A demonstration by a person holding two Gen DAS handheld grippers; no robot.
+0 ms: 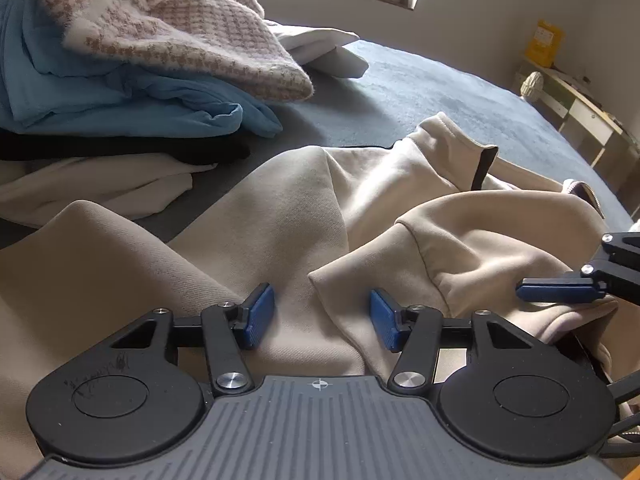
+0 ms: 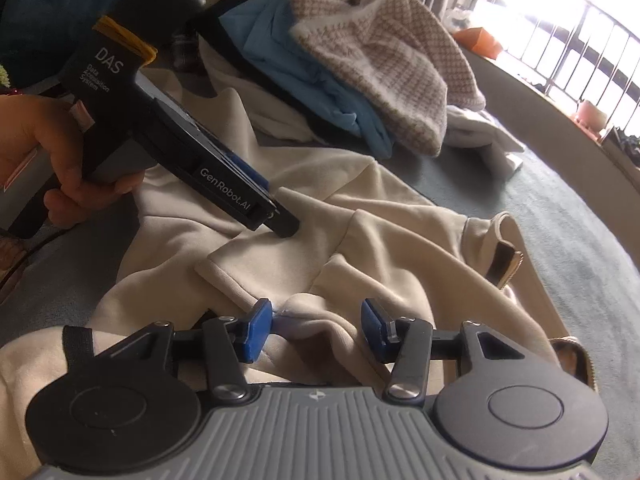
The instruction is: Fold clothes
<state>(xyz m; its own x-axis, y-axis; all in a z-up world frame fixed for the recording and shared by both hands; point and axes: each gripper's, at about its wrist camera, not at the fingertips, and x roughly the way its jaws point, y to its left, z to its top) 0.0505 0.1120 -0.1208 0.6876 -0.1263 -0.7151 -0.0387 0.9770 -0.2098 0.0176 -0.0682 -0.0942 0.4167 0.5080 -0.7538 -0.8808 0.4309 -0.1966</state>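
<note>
Down low, the left gripper (image 1: 322, 317) hovered over the beige sweatshirt (image 1: 280, 216) with its blue pads apart and nothing pinched; a folded corner of the cloth lay in the gap between them, not pressed by either pad that I could see. The right gripper (image 2: 316, 330) sat just beside it, jaws likewise standing apart, with a raised ridge of the same fabric running up between the pads. Its left pad (image 2: 256, 330) looked to touch the ridge, but I could not tell that it gripped.

The sweatshirt lay rumpled on the blue-grey bed (image 1: 420, 92), directly ahead of and beneath both claws. Its long axis ran away from them toward the collar (image 1: 456, 136) at the far end. A sleeve cuff (image 2: 224, 276) was folded across the middle, between the two claws. In the right wrist view the left hand (image 2: 60, 160) held its tool angled down, tip on the cloth near that cuff, so the left looked the nearer arm for it.

Beyond, toward the bed's far left side, sat a pile: a blue garment (image 1: 100, 92), a houndstooth knit (image 1: 192, 32) on top, black and white pieces beneath. It lay close to the sweatshirt's left edge. To the right and far side the bed was bare, so I judged a fold had its room there.
</note>
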